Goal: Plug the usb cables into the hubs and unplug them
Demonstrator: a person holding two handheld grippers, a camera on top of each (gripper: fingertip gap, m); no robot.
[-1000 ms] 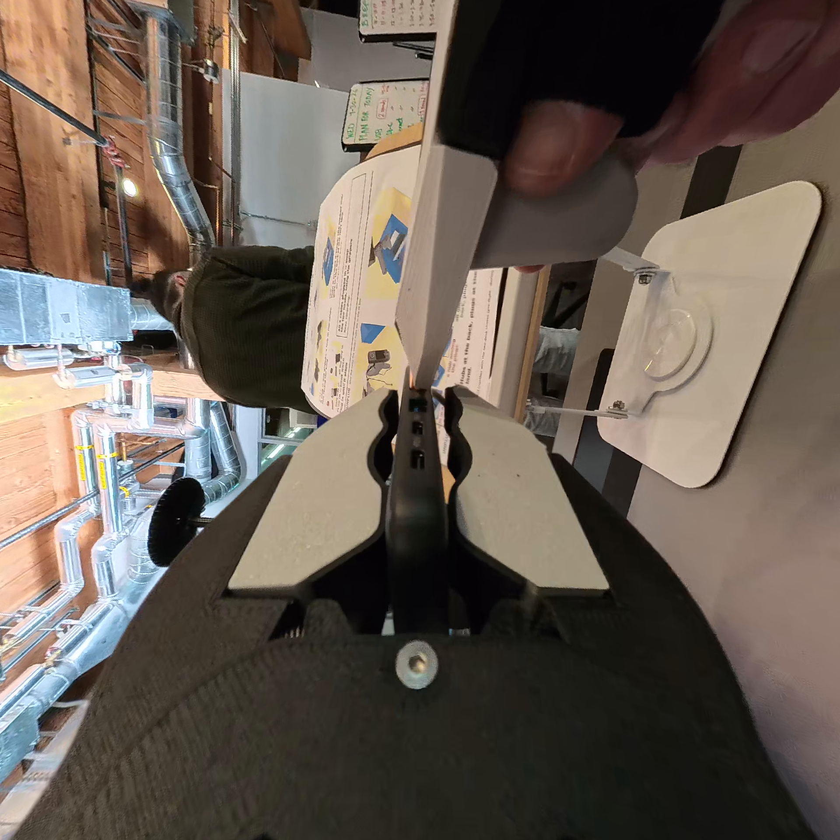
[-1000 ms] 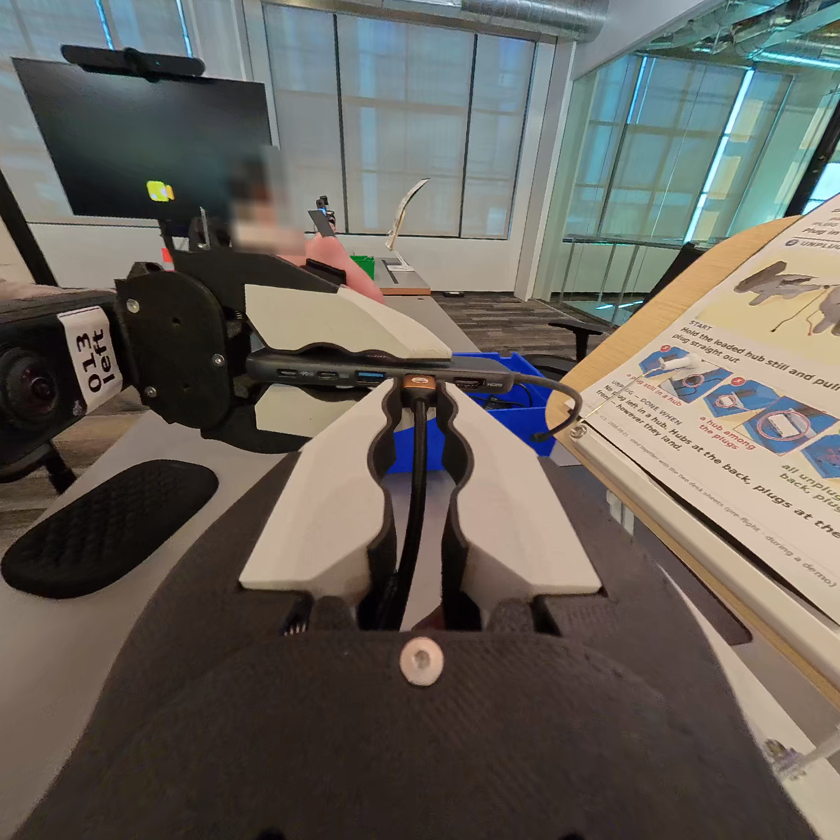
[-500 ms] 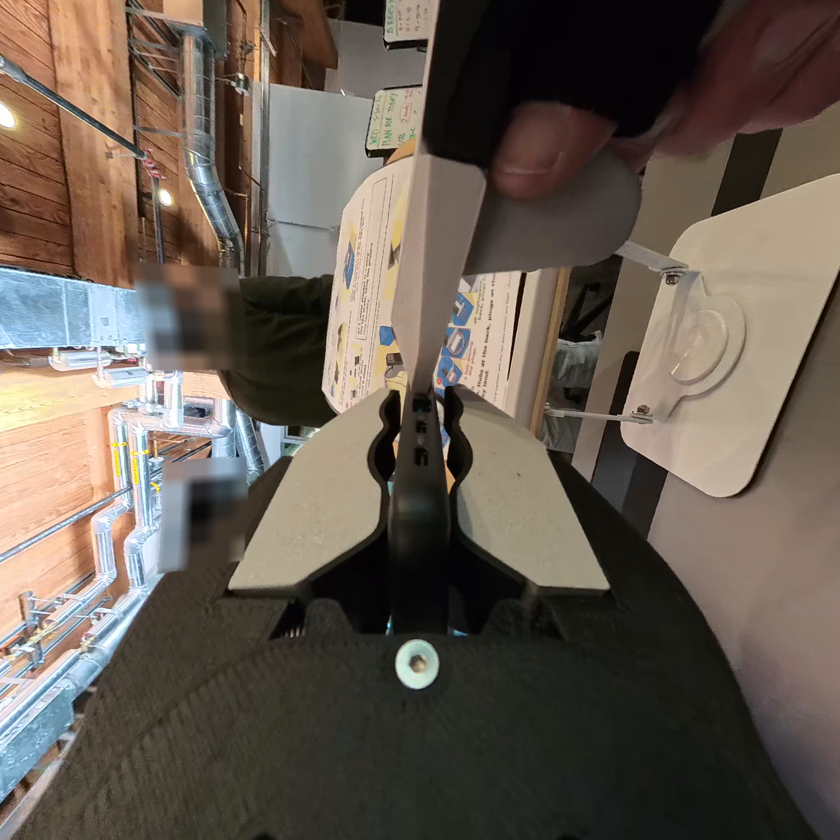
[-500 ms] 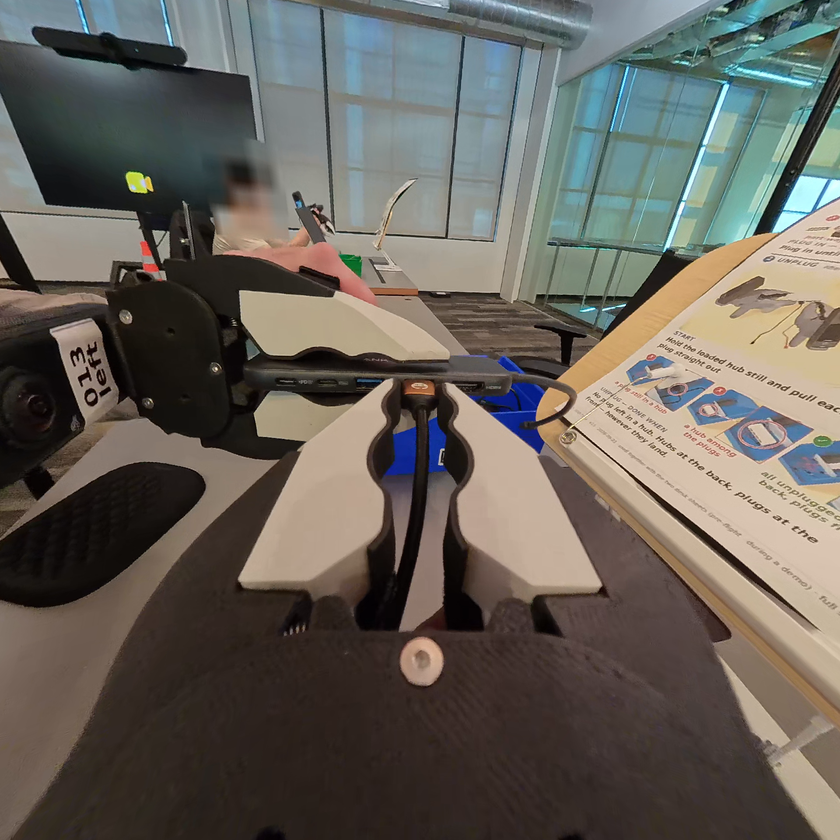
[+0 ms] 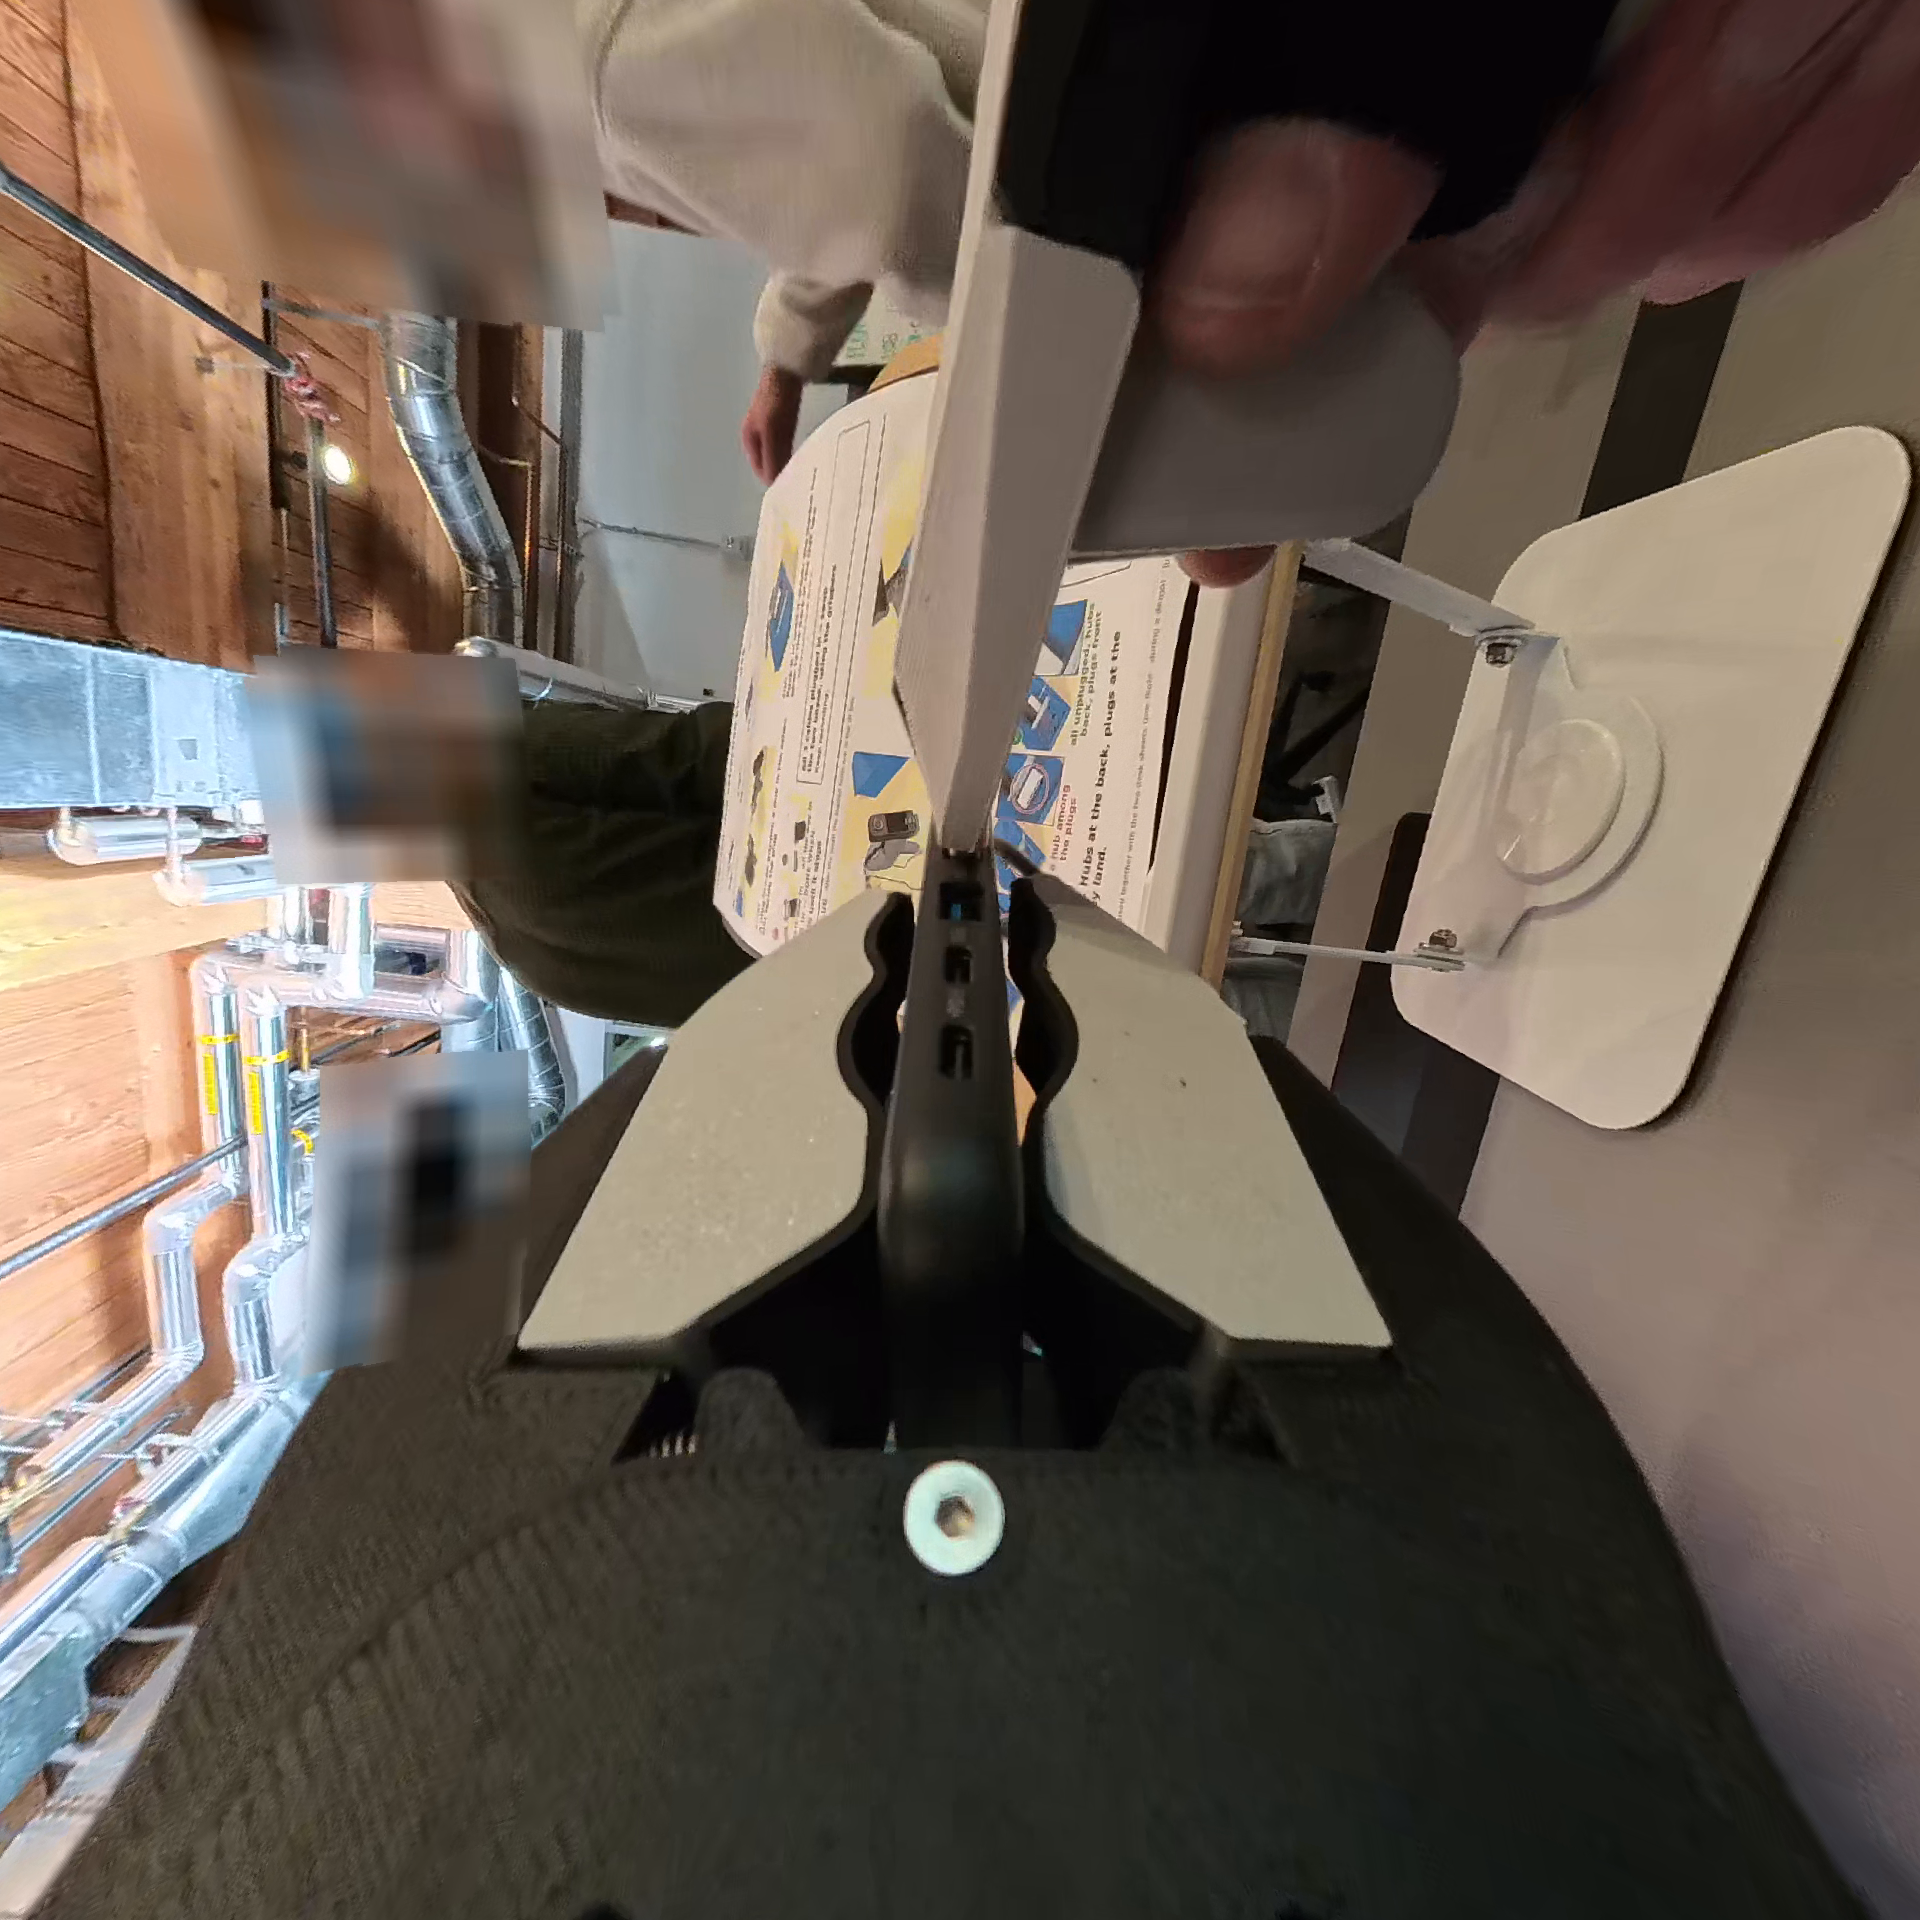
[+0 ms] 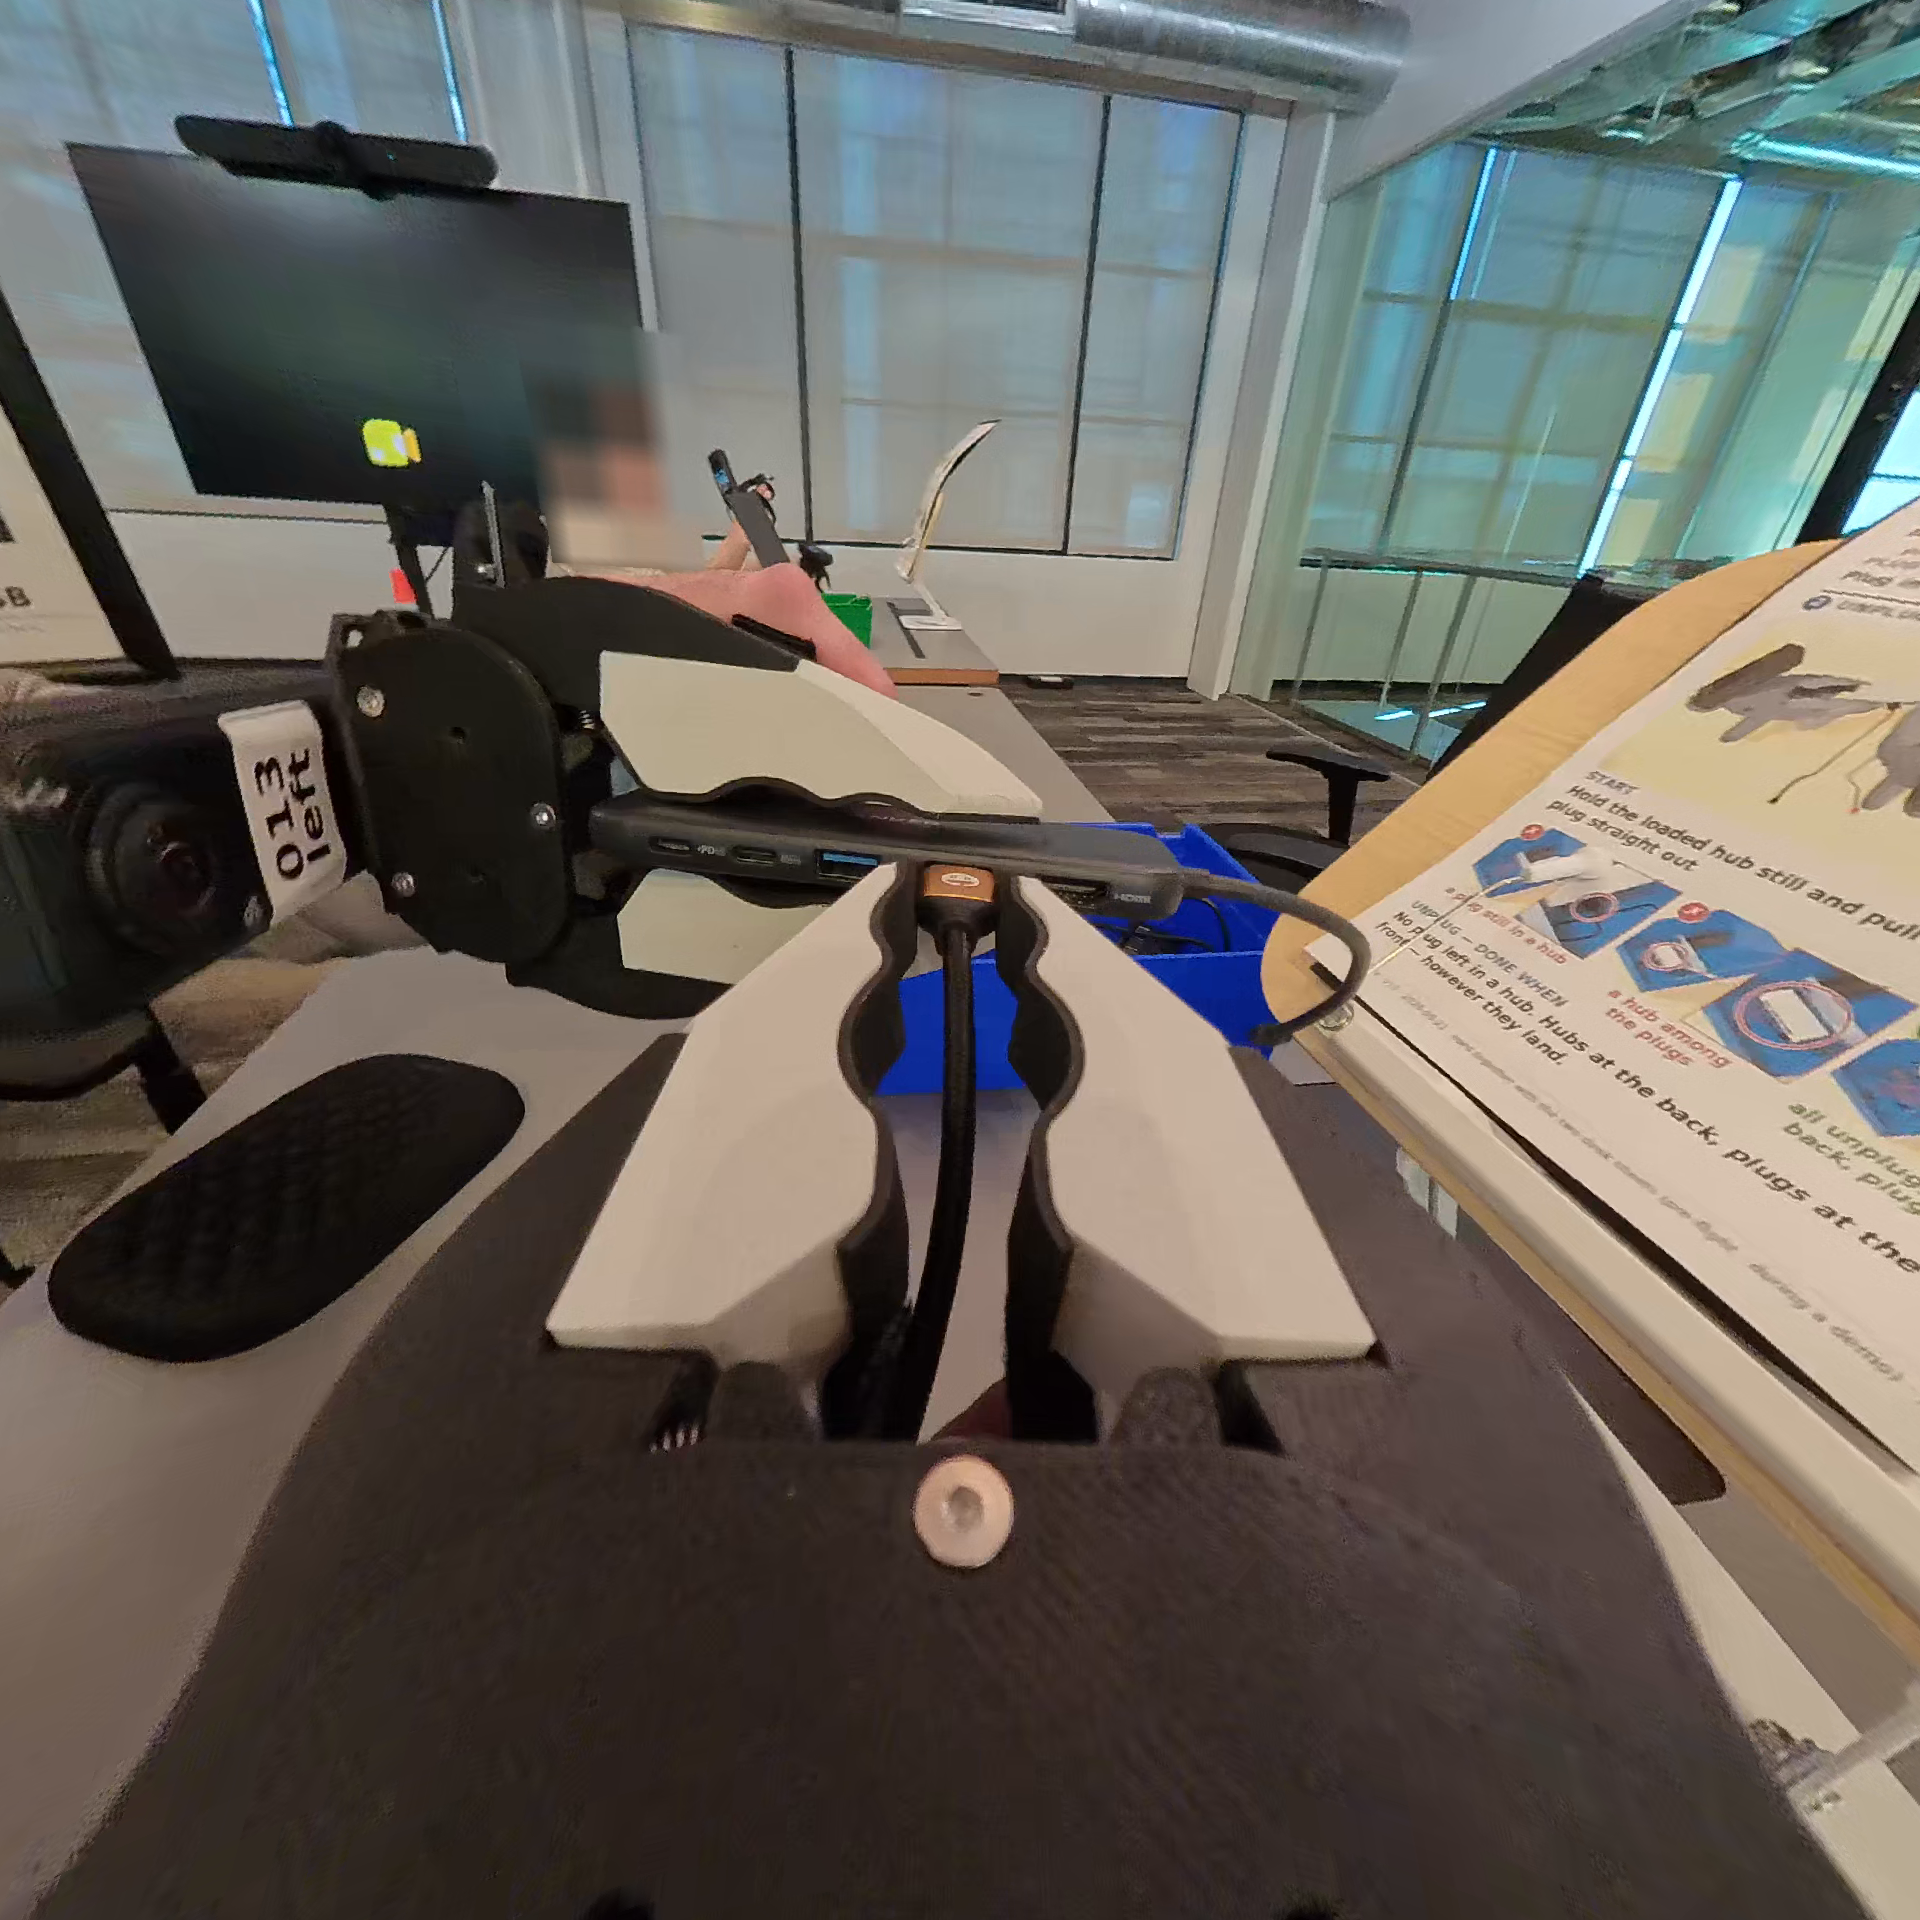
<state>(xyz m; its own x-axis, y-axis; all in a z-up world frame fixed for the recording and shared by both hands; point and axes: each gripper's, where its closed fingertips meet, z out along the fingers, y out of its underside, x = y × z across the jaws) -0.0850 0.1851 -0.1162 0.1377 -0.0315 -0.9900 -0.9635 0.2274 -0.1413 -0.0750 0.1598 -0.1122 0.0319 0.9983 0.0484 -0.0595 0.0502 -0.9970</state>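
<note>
Right fingers [image 6: 1132, 1049] around orange-collared plug [image 6: 957, 885] (at hub [image 6: 894, 847] edge)

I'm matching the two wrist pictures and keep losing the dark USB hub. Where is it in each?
Left wrist view: USB hub seen end-on, centre, between the left hand-held gripper fingers.
Right wrist view: lying crosswise, centre.
Shared landmark: instruction sheet.

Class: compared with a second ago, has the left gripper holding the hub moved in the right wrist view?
Cannot tell. The left gripper and hub keep their place beside the blue bin; small shifts may be camera motion.
</note>
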